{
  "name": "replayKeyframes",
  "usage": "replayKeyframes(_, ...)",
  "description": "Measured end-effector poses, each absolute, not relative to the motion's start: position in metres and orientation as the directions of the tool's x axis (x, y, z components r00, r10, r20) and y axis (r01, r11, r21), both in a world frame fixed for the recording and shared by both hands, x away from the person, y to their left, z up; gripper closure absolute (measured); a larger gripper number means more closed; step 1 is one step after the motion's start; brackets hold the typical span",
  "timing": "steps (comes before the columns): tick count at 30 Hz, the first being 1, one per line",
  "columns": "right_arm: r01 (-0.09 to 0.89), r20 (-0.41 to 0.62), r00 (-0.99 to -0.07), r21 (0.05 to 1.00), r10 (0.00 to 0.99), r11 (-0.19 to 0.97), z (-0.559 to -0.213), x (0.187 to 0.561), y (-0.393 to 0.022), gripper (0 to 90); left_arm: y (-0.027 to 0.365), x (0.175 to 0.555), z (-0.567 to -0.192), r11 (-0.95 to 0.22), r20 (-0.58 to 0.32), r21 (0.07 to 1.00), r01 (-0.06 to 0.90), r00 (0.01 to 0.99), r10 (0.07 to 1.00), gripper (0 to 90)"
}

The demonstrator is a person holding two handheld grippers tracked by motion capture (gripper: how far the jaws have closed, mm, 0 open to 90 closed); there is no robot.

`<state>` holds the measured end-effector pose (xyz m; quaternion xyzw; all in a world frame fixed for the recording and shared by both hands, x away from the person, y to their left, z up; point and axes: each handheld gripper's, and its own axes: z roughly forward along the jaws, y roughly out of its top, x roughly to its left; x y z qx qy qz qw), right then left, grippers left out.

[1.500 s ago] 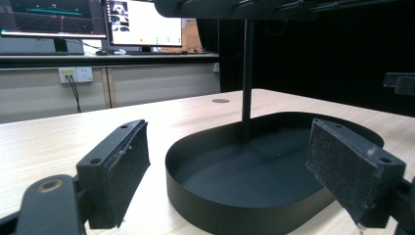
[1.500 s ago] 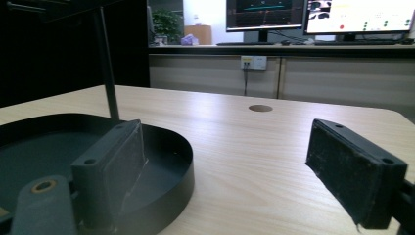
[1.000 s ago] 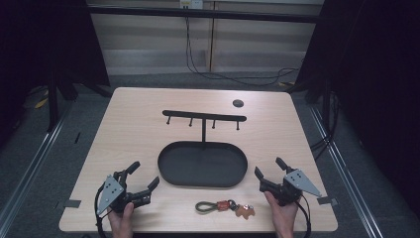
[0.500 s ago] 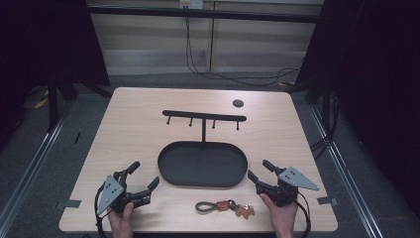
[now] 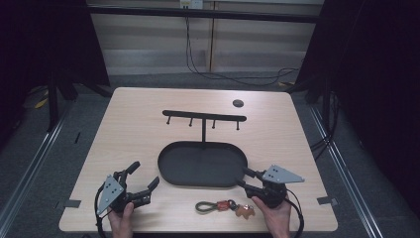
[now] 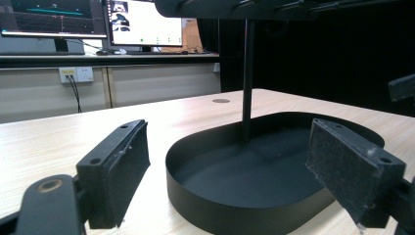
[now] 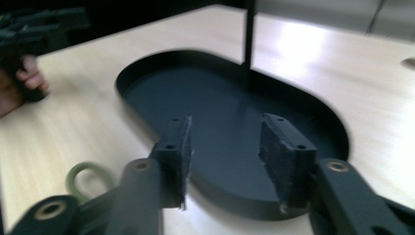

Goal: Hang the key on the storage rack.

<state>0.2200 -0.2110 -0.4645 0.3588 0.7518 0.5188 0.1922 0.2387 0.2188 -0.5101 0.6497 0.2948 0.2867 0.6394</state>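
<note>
Keychain (image 5: 225, 206) untouched on surface (image 5: 138, 124), near edge, between our hands, just outside tray (image 5: 171, 166). Left gripper (image 5: 143, 181) jaws wide apart, right gripper (image 5: 243, 177) jaws parted, both empty. Hook rack (image 5: 204, 117) bare; we judge everything left.

tray (image 5: 173, 171) mid-table | rack post (image 5: 203, 134) in tray | keychain (image 5: 224, 206) before tray, near edge

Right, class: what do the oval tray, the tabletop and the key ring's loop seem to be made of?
Oval tray: probably thin metal, matte black; crisp upright rim, dull sheen.
Tabletop: pale wood or wood-look laminate; fine grain lines.
Loop: olive cord or webbing, likely fabric; too small to confirm.
</note>
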Motion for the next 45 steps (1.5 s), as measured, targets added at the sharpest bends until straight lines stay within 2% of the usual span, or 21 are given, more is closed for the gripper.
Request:
replayKeyframes(3, 0.381, 0.116, -0.711, 0.892, 0.694, 0.242, -0.463, 0.222, -0.202, 61.4, 0.219, 0.239, -0.510, -0.009, -0.004, 1.000, 0.016, 0.662, 0.750, 15.7)
replayKeyframes(11, 0.427, 0.165, -0.781, 0.845, 0.602, 0.322, -0.462, 0.229, -0.180, 61.4, 0.219, 0.239, -0.510, -0.008, -0.004, 1.000, 0.016, 0.662, 0.750, 15.7)
replayKeyframes(16, 0.442, 0.172, -0.796, 0.819, 0.580, 0.364, -0.461, 0.234, -0.169, 60.1, 0.219, 0.239, -0.510, -0.007, -0.004, 1.000, 0.015, 0.660, 0.751, 15.7)
replayKeyframes(19, 0.447, 0.166, -0.799, 0.806, 0.577, 0.388, -0.461, 0.237, -0.162, 55.2, 0.219, 0.238, -0.510, -0.006, -0.007, 1.000, 0.018, 0.661, 0.750, 15.7)
replayKeyframes(27, 0.475, 0.175, -0.810, 0.757, 0.560, 0.450, -0.460, 0.244, -0.147, 54.9, 0.219, 0.239, -0.510, -0.009, -0.003, 1.000, 0.015, 0.660, 0.751, 15.7)
replayKeyframes(32, 0.471, 0.194, -0.848, 0.703, 0.493, 0.533, -0.462, 0.247, -0.137, 66.3, 0.219, 0.239, -0.510, -0.009, -0.004, 1.000, 0.016, 0.662, 0.750, 15.7)
replayKeyframes(37, 0.468, 0.202, -0.870, 0.628, 0.451, 0.622, -0.467, 0.250, -0.125, 70.8, 0.219, 0.239, -0.510, -0.009, -0.004, 1.000, 0.016, 0.662, 0.750, 15.7)
replayKeyframes(45, 0.450, 0.201, -0.888, 0.561, 0.413, 0.695, -0.472, 0.256, -0.114, 76.7, 0.219, 0.239, -0.510, -0.008, -0.004, 1.000, 0.015, 0.660, 0.751, 15.7)
